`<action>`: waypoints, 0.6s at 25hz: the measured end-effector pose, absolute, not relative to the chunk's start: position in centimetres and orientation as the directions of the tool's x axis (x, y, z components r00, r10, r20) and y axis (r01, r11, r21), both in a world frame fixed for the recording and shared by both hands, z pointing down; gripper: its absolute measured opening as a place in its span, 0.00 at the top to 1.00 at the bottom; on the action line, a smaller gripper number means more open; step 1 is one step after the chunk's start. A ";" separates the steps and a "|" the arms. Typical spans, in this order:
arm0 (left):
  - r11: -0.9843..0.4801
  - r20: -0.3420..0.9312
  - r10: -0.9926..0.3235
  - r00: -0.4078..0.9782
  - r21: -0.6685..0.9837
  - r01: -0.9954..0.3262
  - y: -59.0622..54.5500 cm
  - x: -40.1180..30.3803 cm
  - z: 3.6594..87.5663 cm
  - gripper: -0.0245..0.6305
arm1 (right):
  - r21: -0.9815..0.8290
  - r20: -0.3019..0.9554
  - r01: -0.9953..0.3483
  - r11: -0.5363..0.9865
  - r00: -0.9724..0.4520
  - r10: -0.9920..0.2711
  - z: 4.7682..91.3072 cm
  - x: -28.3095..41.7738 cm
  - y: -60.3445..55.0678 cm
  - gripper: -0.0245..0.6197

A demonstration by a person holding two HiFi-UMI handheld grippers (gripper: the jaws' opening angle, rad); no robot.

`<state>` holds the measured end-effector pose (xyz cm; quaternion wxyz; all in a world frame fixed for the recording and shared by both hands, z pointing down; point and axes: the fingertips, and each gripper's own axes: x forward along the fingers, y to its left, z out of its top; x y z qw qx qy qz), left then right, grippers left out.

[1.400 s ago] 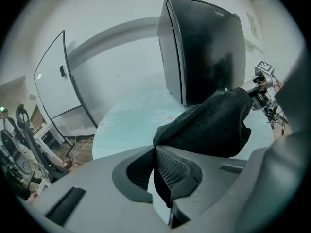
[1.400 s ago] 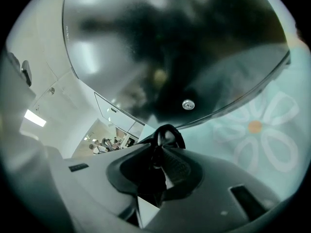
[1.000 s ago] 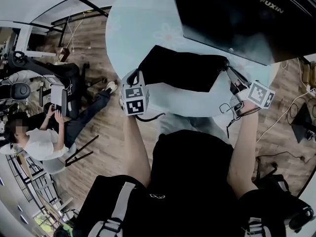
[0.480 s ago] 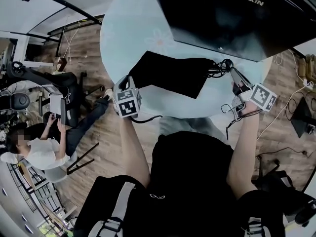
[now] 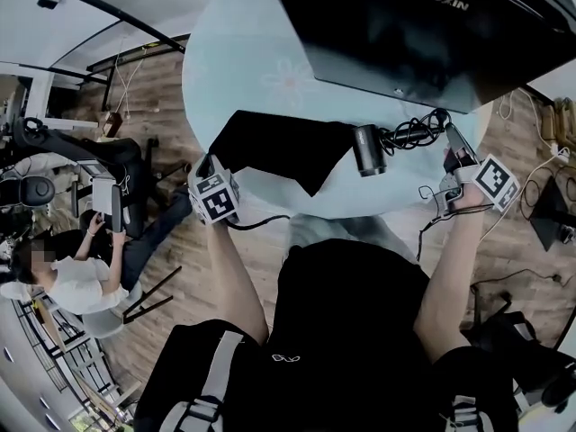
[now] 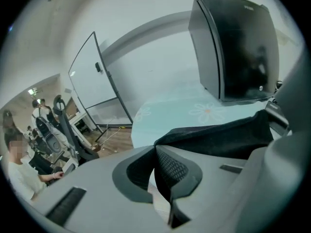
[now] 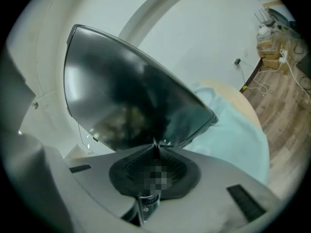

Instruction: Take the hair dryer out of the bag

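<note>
As the dryer [image 5: 367, 149] lay on the table [image 5: 243, 61] just clear of the bag [image 5: 274, 142], the left gripper [image 5: 207, 165] was clamped on the bag's corner and the right gripper [image 5: 448, 138] apparently on the cord [image 5: 409, 135]. Recommended: part them level, without jerking the cord.

Setting: an office is indicated | evidence — swivel chairs [image 5: 126, 156], a seated person [image 5: 67, 282], a large black screen [image 5: 405, 34] stood on the round worktop [image 5: 243, 70]

Shut hand-held gripper [image 7: 155, 150] before dark screen [image 7: 131, 91]
</note>
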<state>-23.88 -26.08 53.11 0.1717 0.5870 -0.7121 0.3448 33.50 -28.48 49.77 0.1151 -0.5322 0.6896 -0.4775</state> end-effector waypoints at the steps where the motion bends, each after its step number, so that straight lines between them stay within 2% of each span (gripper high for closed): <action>1: 0.100 0.639 -0.716 -0.282 -0.305 -0.947 -25.8 -24.7 53.1 0.93 | -0.776 0.359 -0.630 -0.033 -0.398 -0.844 49.9 33.8 -28.3 0.92; 3: 0.107 0.636 -0.709 -0.304 -0.328 -0.938 -25.3 -25.2 53.1 0.93 | -0.776 0.358 -0.629 -0.035 -0.394 -0.847 50.0 34.0 -27.9 0.92; 15: -0.085 0.678 -0.709 -0.195 -0.357 -0.930 -24.4 -20.9 54.3 0.90 | -0.767 0.431 -0.621 -0.160 -0.314 -0.846 52.9 34.7 -22.1 0.91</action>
